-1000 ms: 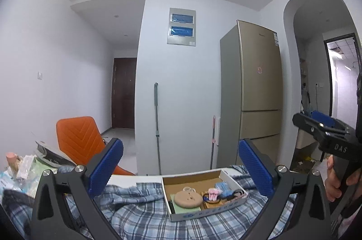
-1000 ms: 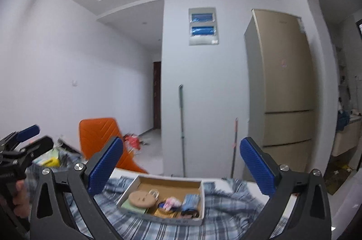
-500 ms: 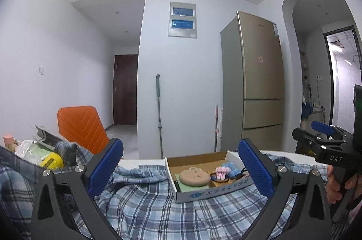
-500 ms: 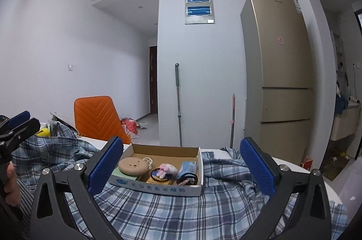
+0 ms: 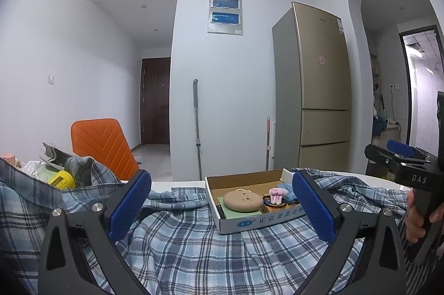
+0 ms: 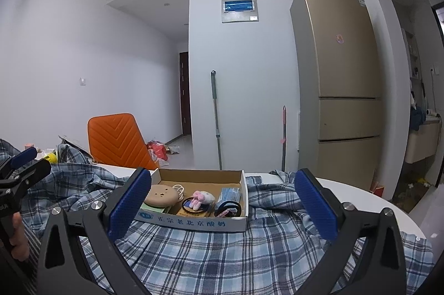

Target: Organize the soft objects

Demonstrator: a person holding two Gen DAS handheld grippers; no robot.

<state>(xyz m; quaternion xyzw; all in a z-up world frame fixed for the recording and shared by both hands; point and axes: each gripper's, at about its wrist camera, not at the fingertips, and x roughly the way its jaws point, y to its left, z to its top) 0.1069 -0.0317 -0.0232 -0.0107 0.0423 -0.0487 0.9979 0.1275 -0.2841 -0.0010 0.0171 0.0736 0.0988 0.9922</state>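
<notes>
While both claws hang wide apart and empty above the rumpled blue-and-white plaid cloth [image 5: 194, 247], the view has dropped lower over the last second: the shallow cardboard box with blue printed lettering [image 6: 194, 224] sits larger and closer than it did, and less ceiling shows. The left claw [image 5: 222, 209] now frames the box from its left side, the right claw [image 6: 223, 207] from nearly straight on, so both seem to me to be closing in on the white round counter [image 6: 369, 200] under the cloth.

Inside the box lie a tan, round, bear-faced pad [image 6: 161, 196], a small pink-and-white plush rabbit [image 6: 200, 198] resting over a dark ring, and a folded light blue soft packet [image 6: 230, 194] at the right end. The plaid cloth spreads loose and creased around and beneath the box, bunched up at the left near a yellow container [image 5: 61, 179].

With the small soft things boxed and the cloth unfolded, I would judge the cloth the likelier object of the approach, though neither claw touches anything.
</notes>
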